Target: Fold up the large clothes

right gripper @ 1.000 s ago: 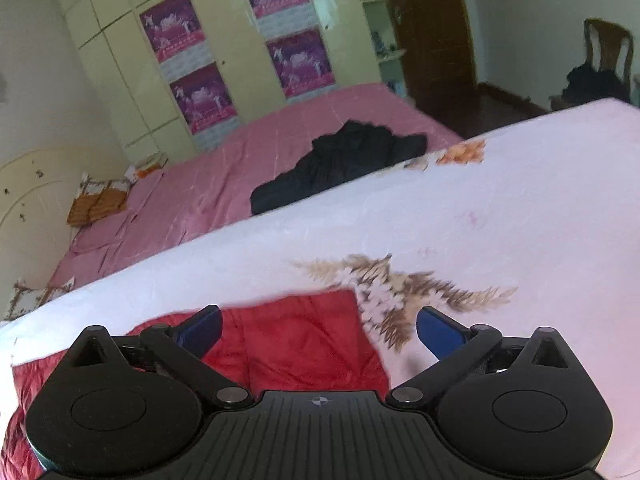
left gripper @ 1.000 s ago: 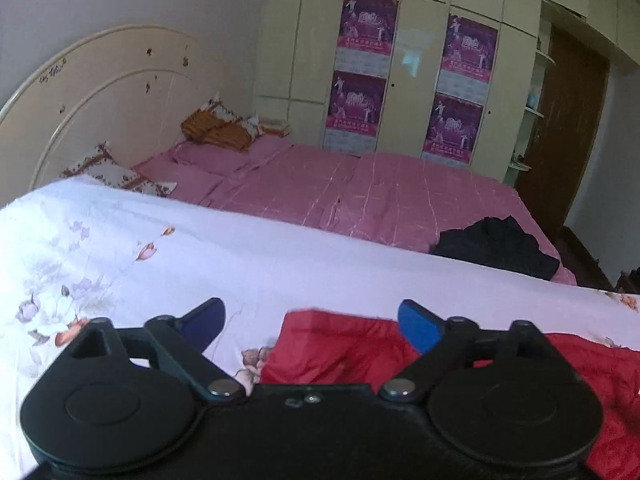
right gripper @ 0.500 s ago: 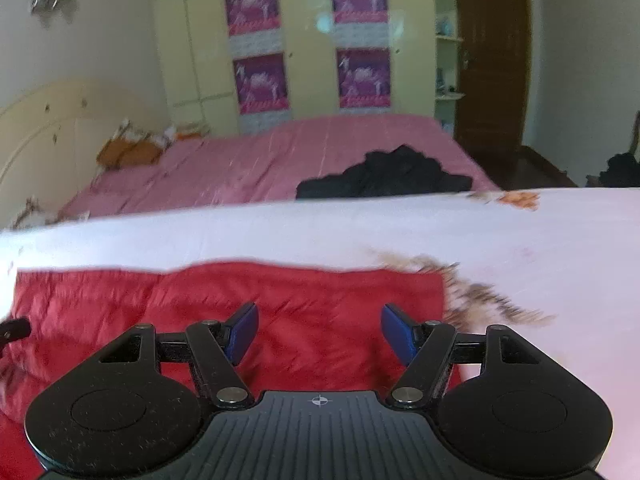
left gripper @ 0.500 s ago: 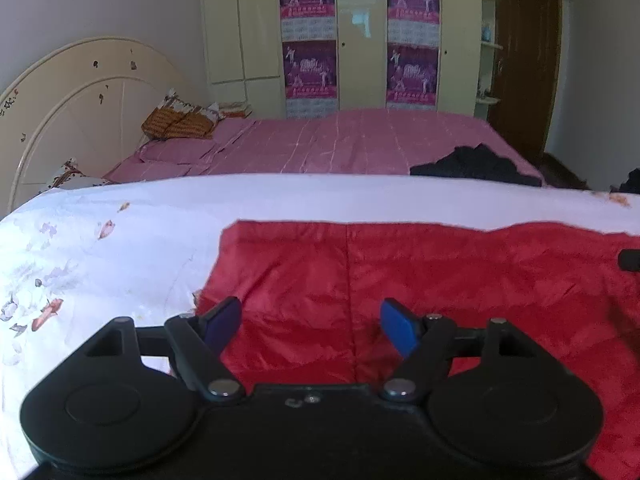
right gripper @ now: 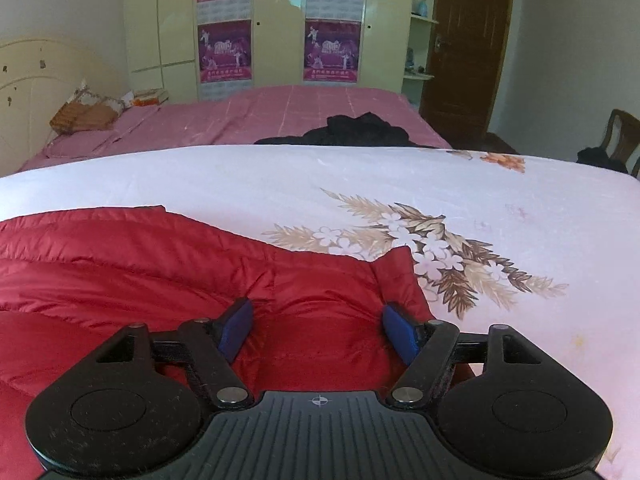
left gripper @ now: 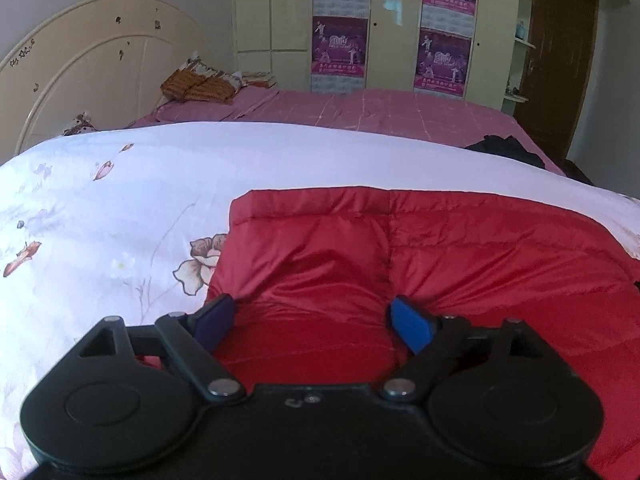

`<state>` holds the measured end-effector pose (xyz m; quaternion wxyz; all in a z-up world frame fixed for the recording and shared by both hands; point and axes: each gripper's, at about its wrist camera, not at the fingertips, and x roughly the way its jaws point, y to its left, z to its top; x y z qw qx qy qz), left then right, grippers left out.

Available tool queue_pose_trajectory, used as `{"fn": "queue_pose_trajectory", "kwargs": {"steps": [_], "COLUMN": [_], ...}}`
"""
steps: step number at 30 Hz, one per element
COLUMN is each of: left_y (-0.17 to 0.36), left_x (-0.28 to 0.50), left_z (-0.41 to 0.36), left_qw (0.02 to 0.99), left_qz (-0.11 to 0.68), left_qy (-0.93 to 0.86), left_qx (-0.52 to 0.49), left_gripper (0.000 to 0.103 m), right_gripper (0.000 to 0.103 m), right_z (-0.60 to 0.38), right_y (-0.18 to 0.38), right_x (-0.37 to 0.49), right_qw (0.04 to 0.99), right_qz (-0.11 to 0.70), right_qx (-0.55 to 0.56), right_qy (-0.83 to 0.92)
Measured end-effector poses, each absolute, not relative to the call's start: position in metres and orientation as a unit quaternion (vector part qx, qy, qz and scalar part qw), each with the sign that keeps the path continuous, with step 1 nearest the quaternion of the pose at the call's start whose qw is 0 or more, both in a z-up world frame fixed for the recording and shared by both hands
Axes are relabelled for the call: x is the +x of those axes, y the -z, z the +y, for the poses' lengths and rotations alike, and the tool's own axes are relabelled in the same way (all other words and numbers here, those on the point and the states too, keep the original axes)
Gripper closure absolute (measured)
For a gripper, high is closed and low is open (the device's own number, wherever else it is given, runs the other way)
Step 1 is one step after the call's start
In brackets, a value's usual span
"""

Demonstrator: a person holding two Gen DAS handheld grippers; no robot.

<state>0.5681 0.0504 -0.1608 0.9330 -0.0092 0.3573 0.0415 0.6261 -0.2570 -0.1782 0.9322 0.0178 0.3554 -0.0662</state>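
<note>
A red padded jacket [left gripper: 460, 248] lies spread on a white flowered bedspread [left gripper: 120, 200]. My left gripper [left gripper: 314, 320] is down on its left end, a little in from the left edge. Its blue pads sink into the puffy cloth and a bulge of red fabric stands between the opening jaws. In the right wrist view the same red jacket [right gripper: 140, 264] reaches to its right end. There my right gripper [right gripper: 319, 330] rests near the hem corner, its jaws opening slightly with red fabric between them.
Beyond the white bedspread [right gripper: 400, 184] stands a pink bed [left gripper: 380, 116] with a black garment [right gripper: 360, 132] and pillows by a cream headboard [left gripper: 80, 80]. A wardrobe with purple posters [right gripper: 332, 48] lines the far wall. A wooden chair [right gripper: 620, 136] stands at the right.
Both grippers have dropped onto the red jacket and rolled level. Their jaws stand narrower than a second ago, and fabric now bulges between the pads.
</note>
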Motion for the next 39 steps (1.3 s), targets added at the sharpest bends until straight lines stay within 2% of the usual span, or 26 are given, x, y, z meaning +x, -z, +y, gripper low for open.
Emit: {"fn": "queue_pose_trajectory", "kwargs": {"steps": [4, 11, 16, 21, 29, 34, 39], "left_y": [0.142, 0.101, 0.117, 0.148, 0.156, 0.153, 0.136], "left_x": [0.556, 0.491, 0.454, 0.458, 0.462, 0.471, 0.467], "left_z": [0.051, 0.041, 0.023, 0.021, 0.022, 0.023, 0.028], "left_qw": [0.933, 0.95, 0.946, 0.936, 0.932, 0.923, 0.916], "left_qz": [0.356, 0.312, 0.325, 0.35, 0.36, 0.381, 0.398], "left_qy": [-0.049, -0.005, 0.003, -0.019, -0.025, -0.026, -0.028], "left_qx": [-0.008, -0.001, 0.02, 0.038, 0.039, 0.039, 0.033], "left_gripper": [0.022, 0.016, 0.016, 0.011, 0.01, 0.01, 0.011], "right_gripper": [0.033, 0.033, 0.033, 0.033, 0.033, 0.033, 0.032], "right_z": [-0.264, -0.237, -0.206, -0.2, -0.208, -0.213, -0.223], "right_y": [0.152, 0.107, 0.12, 0.151, 0.172, 0.159, 0.135], "right_x": [0.614, 0.548, 0.514, 0.51, 0.513, 0.523, 0.492], "right_qw": [0.933, 0.949, 0.947, 0.941, 0.937, 0.923, 0.93], "right_qz": [0.353, 0.316, 0.321, 0.335, 0.344, 0.382, 0.366], "right_qx": [0.033, 0.02, -0.003, -0.042, -0.05, -0.033, -0.001], "right_qy": [0.057, -0.009, -0.026, 0.006, 0.022, 0.02, 0.033]}}
